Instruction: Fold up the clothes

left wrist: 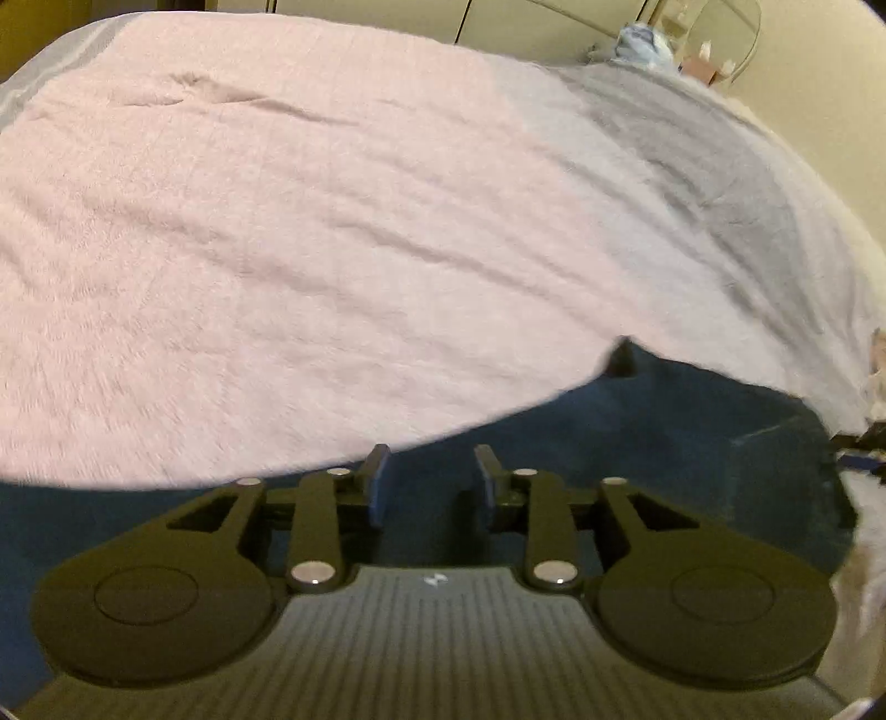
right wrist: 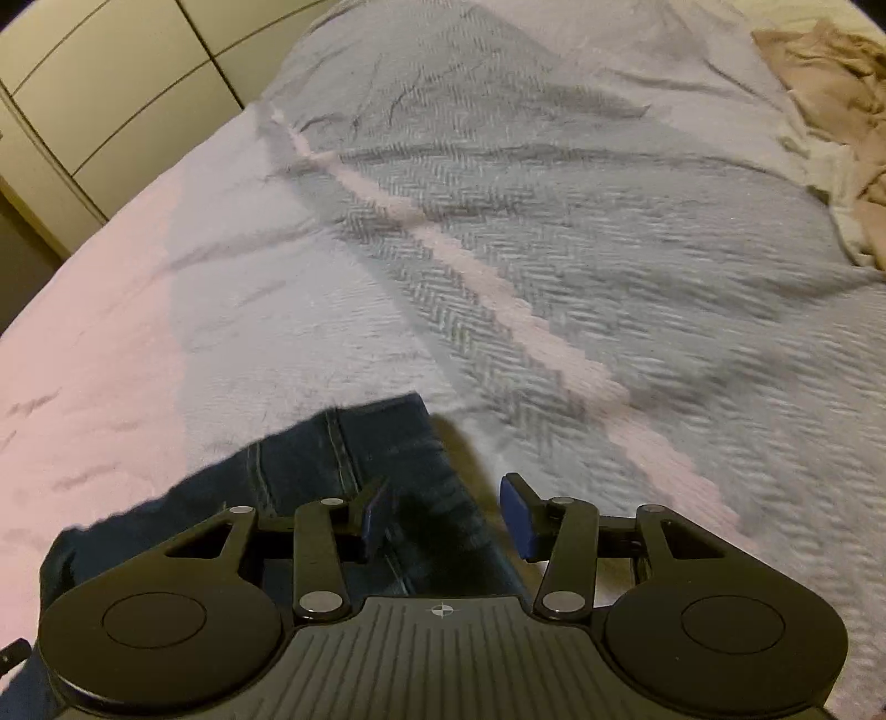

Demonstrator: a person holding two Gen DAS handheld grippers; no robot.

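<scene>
While both claws, left (left wrist: 432, 482) and right (right wrist: 443, 515), gape with nothing held, the jeans (right wrist: 354, 471) lie at the bed's (right wrist: 554, 249) near edge beneath them, how folded I cannot tell, and tan clothes (right wrist: 830, 111) sit rumpled at its far corner.

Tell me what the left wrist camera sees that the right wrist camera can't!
Only the left wrist view shows a crumpled light-blue cloth far off. Only the right wrist view shows a rumpled tan cloth pile. Both show dark blue denim jeans lying on a pink and grey woven bedspread.
</scene>
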